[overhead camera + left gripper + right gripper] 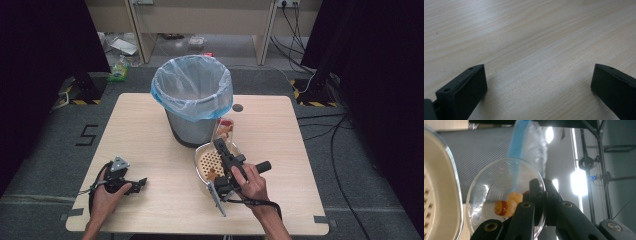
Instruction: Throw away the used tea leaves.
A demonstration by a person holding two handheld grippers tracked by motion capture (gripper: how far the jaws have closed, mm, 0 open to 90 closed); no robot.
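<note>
My right fingers [541, 195] were clamped on the rim of a clear cup [499, 195] — one finger inside the wall, one outside — and in the right gripper view the cup lay tipped on its side with a few pale, red-tinged food scraps [506, 207] resting against its wall. From the high view, the cup [224, 131] was held up just beside the bin [192, 100], between its grey wall and the strainer [210, 162], and my right gripper [223, 145] reached up and forward over the strainer toward it. The bin stood near the middle of the table [150, 130], lined with a pale blue bag [170, 95] whose edge folded over the rim; in the right gripper view that bag [517, 142] and the bin's dark mesh showed close behind the cup. The strainer, a cream bowl with a holed bottom, sat on the table in front of the bin, with some scraps in it. My left fingers [539, 82] stood wide open with nothing between them, low over bare wood — my left gripper [122, 180] rested at the near left of the table, well apart from the rest.
</note>
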